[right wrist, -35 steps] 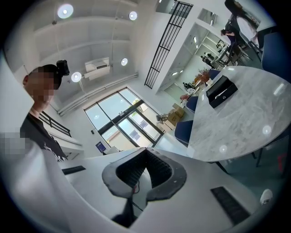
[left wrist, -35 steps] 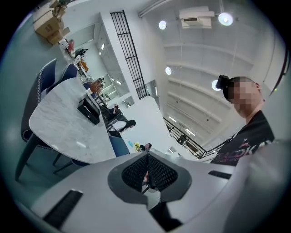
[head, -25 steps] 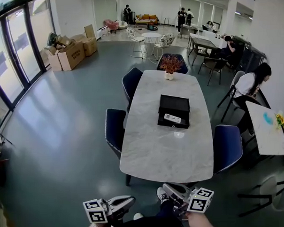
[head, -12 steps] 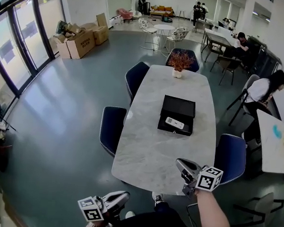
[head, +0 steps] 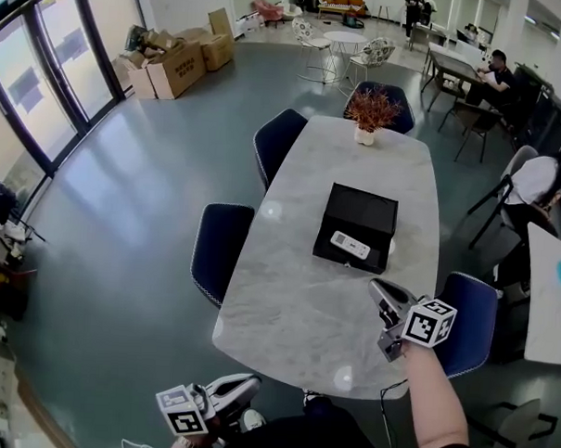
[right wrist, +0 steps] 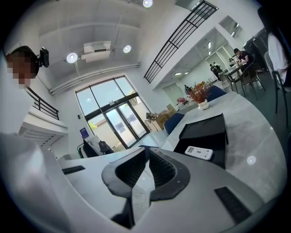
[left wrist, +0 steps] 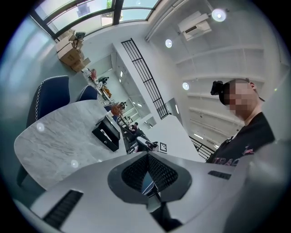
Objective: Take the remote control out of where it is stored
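Slim white remote control (head: 350, 245) lay in the open black box (head: 367, 208) on the pale marble desk (head: 295, 312).
Right gripper (head: 378, 288) hovered over the desk short of the box, left gripper (head: 253, 386) below the near edge; both sets of jaws were pressed together, empty.

Open-plan office lounge
Long marble table (head: 295, 312), blue chairs (head: 219, 248), cartons (head: 181, 66) by glass doors (head: 45, 87), people (head: 499, 65) at desks (head: 455, 61).

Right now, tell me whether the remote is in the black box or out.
In. The white remote lies inside the open black box on the table, untouched.
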A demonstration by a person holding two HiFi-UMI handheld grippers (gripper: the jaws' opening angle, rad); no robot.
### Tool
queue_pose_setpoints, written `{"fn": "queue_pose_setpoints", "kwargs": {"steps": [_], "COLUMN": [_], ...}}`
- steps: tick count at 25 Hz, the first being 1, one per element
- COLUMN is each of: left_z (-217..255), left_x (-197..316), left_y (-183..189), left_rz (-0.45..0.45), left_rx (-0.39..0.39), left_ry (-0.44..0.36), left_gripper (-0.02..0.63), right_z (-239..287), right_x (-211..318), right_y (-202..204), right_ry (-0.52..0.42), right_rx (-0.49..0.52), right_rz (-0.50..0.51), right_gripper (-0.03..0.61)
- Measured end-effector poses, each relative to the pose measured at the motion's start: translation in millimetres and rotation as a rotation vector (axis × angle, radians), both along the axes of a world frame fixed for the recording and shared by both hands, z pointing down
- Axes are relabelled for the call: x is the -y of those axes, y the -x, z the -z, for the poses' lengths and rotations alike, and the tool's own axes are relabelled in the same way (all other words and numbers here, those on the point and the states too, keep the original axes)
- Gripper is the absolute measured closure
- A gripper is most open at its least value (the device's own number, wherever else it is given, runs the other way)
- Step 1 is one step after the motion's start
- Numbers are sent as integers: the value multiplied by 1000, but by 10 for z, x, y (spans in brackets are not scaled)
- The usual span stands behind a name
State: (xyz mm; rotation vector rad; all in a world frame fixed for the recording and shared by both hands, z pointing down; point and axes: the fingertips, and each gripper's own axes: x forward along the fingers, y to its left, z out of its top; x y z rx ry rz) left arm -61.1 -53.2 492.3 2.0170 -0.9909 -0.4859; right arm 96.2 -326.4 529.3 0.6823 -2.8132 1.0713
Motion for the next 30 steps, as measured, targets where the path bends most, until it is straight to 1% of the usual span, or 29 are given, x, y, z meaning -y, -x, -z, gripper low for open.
{"fn": "queue_pose_setpoints", "kwargs": {"steps": [3, 4, 7, 10, 14, 17, 20, 23, 25, 27, 30], "left_z": [-19, -23, -43, -71, -108, -124, -171, -200, -218, -235, -258], "left_x": [88, 115, 179, 235, 266, 275, 282, 274, 284, 293, 289], "left_y": [-58, -72, -90, -74, -68, -55, -48, -28, -28, -42, -76], "left_rz": [22, 33, 67, 96, 150, 186, 212, 241, 255, 265, 277], "left_rx": [6, 7, 8, 13, 19, 26, 25, 23, 22, 19, 15], "left_ry": [5, 6, 12, 25, 48, 63, 84, 101, 108, 112, 123], "left_gripper": [607, 609, 607, 607, 607, 607, 607, 607, 607, 607, 608], "right_z": [-110, -154, -406, -704, -1124, -1339, -1531, -1698, -1795, -1882, -1970], "right_x": [344, 465, 833, 1180, 1621, 1798, 1860, 1843, 1835, 1833, 1865], "right_y": [-56, -67, -58, 28, 56, 126, 195, 291, 340, 373, 406], "right_ry": [-19, -23, -29, -30, -7, 26, 18, 35, 24, -9, -31], "right_rx": [-115, -159, -297, -451, -634, -707, -800, -842, -874, -916, -949], "right_rz": [19, 33, 105, 189, 246, 291, 374, 437, 469, 496, 501], "right_gripper": [564, 555, 512, 497, 474, 457, 448, 442, 440, 439, 435]}}
